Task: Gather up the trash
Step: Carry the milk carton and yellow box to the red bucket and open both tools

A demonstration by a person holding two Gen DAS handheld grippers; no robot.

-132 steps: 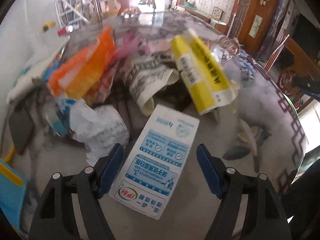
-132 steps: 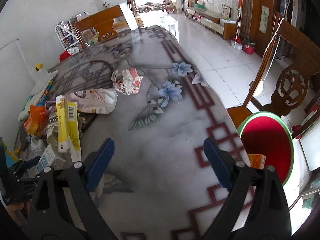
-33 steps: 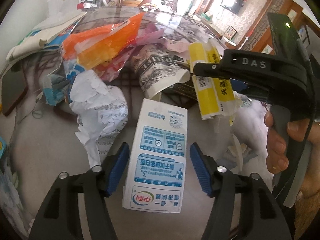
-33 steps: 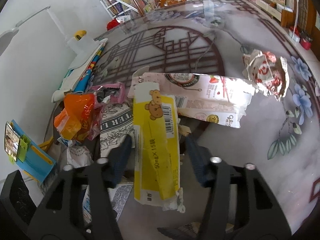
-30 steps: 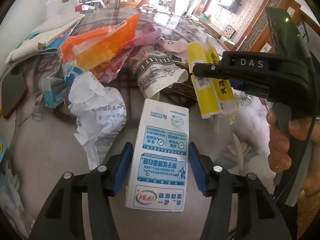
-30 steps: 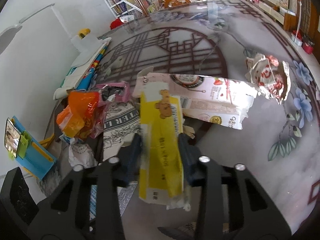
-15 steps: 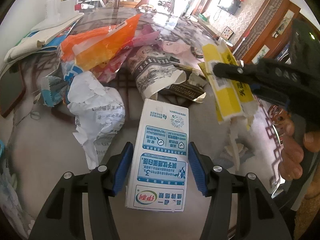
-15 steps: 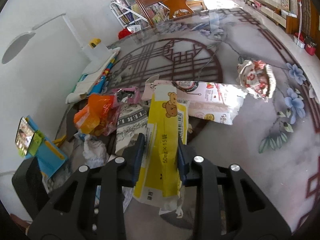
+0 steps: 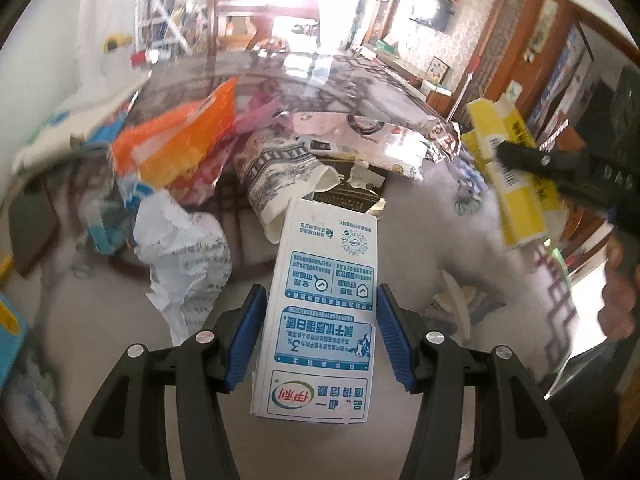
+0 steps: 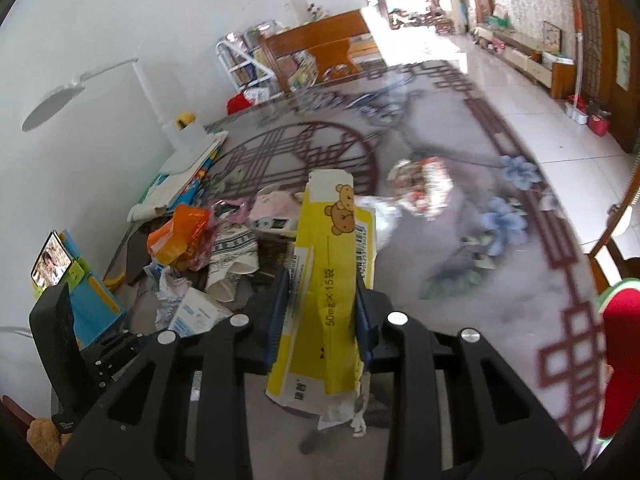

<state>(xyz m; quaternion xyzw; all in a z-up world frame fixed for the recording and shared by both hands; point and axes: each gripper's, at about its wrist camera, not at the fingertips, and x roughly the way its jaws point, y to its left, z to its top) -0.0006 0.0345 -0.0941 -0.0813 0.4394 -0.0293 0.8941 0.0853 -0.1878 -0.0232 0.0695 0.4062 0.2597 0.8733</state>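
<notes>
In the left wrist view, the left gripper [image 9: 318, 334] sat at the bottom centre, its blue pads pressed against the sides of a white-and-blue milk carton [image 9: 326, 304]. The carton's long axis ran straight up the frame, its far end pointing toward a pile of wrappers [image 9: 192, 160] in the upper left. In the right wrist view, the right gripper [image 10: 318, 320] at lower centre clamped narrowly on a flattened yellow box [image 10: 328, 292], raised above the patterned table [image 10: 500, 300]. The box's long axis ran up the frame, its bear-printed end pointing away, tilted slightly right.
</notes>
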